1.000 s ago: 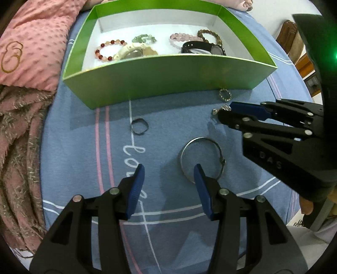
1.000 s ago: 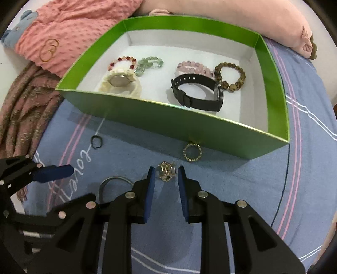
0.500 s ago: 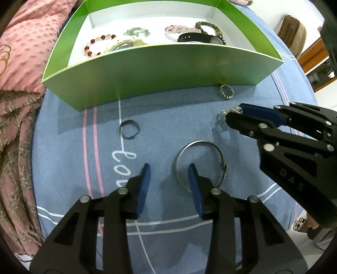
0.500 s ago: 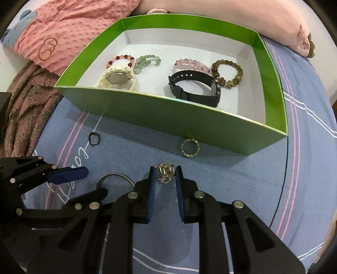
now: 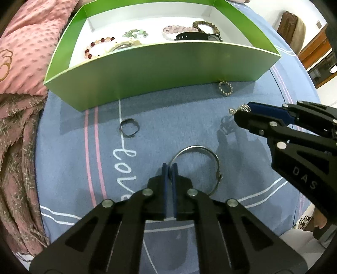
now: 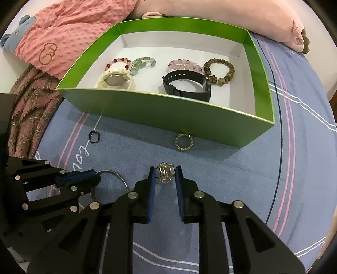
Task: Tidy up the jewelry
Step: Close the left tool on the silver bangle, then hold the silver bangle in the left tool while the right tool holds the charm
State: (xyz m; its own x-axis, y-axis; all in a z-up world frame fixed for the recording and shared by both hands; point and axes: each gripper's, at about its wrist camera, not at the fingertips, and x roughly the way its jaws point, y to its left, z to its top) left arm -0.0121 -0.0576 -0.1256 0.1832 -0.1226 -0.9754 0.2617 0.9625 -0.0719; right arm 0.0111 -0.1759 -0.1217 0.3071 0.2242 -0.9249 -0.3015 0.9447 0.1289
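My left gripper (image 5: pixel 169 168) is shut on the near rim of a thin silver bangle (image 5: pixel 202 150) that lies on the blue cloth. My right gripper (image 6: pixel 165 173) is shut on a small gold ring (image 6: pixel 165 173) and holds it just above the cloth; the ring also shows at its tip in the left wrist view (image 5: pixel 240 109). A green box (image 6: pixel 168 111) beyond holds bead bracelets, a cream watch (image 6: pixel 115 80) and a black watch (image 6: pixel 187 85). A gold studded ring (image 6: pixel 183 141) and a dark ring (image 6: pixel 94 137) lie in front of the box.
A pink dotted blanket (image 6: pixel 69 40) and a brown fringed throw (image 6: pixel 27 99) lie to the left. A pink pillow (image 6: pixel 242 19) lies behind the box. The cloth's right edge drops off past the pink stripes (image 6: pixel 288 147).
My left gripper has moved forward and closed from wide open onto the bangle's rim. My right gripper has stayed shut on the gold ring and has risen slightly.
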